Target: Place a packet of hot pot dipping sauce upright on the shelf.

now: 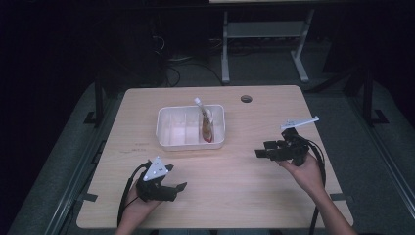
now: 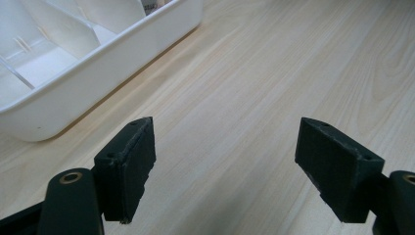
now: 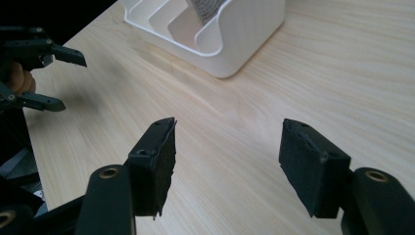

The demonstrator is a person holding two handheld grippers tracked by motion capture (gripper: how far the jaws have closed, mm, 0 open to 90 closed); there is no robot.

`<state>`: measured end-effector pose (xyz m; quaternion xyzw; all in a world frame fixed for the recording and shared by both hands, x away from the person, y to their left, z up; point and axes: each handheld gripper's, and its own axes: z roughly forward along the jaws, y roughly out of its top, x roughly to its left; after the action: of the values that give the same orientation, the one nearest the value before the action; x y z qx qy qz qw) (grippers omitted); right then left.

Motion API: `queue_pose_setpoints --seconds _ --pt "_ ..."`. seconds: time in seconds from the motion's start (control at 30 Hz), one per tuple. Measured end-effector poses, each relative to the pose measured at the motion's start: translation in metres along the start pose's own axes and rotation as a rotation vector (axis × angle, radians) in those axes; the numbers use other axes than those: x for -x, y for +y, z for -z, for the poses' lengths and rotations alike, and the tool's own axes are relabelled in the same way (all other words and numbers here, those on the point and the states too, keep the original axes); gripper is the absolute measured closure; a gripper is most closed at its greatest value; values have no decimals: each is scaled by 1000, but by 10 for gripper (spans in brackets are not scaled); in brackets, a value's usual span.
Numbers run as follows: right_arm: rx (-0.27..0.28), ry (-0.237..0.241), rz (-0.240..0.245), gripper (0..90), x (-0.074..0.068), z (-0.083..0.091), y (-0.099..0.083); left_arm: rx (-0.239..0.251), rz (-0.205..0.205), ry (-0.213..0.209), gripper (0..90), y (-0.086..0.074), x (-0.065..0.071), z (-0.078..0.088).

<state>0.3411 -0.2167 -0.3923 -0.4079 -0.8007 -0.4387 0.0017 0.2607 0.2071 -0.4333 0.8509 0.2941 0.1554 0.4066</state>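
The pouch (image 1: 207, 126) stands tilted in the right compartment of the white tray (image 1: 166, 139). Both grippers hover above the table (image 1: 235, 186), well apart from the tray — the left gripper (image 1: 171, 188) and the right gripper (image 1: 262, 151) have jaws spread wide, holding nothing.

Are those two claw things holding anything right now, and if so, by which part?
Nothing is held. The left gripper and right gripper are both open over bare table; the pouch sits in the white tray.

left gripper (image 1: 177, 179) agape, right gripper (image 1: 262, 149) agape
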Motion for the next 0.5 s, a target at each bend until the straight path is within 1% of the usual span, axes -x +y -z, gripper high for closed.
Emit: queue_pose_setpoints --seconds 0.07,0.13,0.3,0.5 --pt "-12 -4 -6 375 1 1 -4 2 1 0 226 0 0 0" --pt "-7 -6 -8 375 1 2 -8 -1 1 -2 226 0 0 -1" --pt "-11 -8 -15 374 5 4 -17 -5 -4 -1 225 0 0 0" --pt "-27 -20 -20 372 5 5 -27 -6 -3 -2 226 0 0 -1"
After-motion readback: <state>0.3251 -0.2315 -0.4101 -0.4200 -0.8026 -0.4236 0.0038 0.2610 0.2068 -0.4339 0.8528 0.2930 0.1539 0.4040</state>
